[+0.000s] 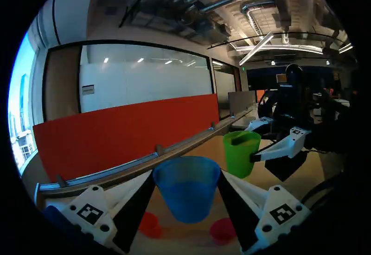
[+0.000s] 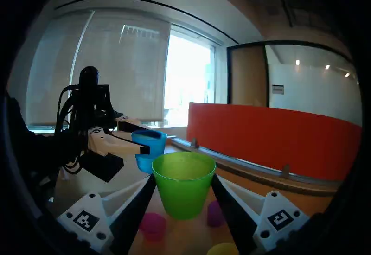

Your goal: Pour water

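Note:
In the left gripper view my left gripper [image 1: 187,188] is shut on a translucent blue cup [image 1: 187,189], held upright above the wooden table [image 1: 206,150]. Farther off to the right, the right gripper [image 1: 254,156] grips a green cup [image 1: 240,152], also upright. In the right gripper view my right gripper [image 2: 183,191] is shut on that green cup [image 2: 183,188], which looks empty. Behind it to the left the left gripper [image 2: 139,147] carries the blue cup [image 2: 148,149]. The two cups stand close but apart.
Small red cups [image 1: 223,230] sit on the table under the blue cup; pink [image 2: 153,224], purple [image 2: 214,213] and yellow [image 2: 223,249] cups lie under the green one. An orange divider panel [image 1: 125,132] with a metal rail [image 1: 139,162] runs along the table's far side.

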{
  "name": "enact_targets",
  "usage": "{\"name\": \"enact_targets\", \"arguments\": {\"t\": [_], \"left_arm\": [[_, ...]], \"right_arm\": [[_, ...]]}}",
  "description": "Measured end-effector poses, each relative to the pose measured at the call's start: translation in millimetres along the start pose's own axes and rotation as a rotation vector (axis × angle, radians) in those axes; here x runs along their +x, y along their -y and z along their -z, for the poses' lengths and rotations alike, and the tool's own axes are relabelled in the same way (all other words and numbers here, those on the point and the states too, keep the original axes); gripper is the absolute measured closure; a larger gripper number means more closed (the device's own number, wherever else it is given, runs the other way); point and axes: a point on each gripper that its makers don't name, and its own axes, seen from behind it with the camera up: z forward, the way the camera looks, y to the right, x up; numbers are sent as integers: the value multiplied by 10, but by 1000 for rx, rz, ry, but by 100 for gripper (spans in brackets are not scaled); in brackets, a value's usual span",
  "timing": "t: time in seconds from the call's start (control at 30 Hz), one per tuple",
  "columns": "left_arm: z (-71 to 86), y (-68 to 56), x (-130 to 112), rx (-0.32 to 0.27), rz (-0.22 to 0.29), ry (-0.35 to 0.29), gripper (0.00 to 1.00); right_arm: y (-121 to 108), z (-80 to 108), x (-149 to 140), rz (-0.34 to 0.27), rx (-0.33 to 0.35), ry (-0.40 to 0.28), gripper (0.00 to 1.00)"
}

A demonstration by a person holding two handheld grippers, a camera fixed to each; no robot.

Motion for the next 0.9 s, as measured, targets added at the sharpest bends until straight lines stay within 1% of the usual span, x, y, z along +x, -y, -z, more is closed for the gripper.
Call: {"name": "enact_targets", "arguments": {"t": [0.2, 0.37, 0.57, 0.9], "left_arm": [[-6, 45, 111, 11, -31, -22, 11], [8, 69, 246, 18, -76, -45, 11], [21, 104, 376, 32, -130, -56, 11], [-2, 97, 471, 44, -218, -60, 11]], "right_arm": [[45, -10, -42, -13, 15, 5, 10], [79, -14, -93, -19, 25, 6, 10], [156, -33, -122, -18, 42, 10, 10], [303, -73, -155, -19, 72, 11, 10]]}}
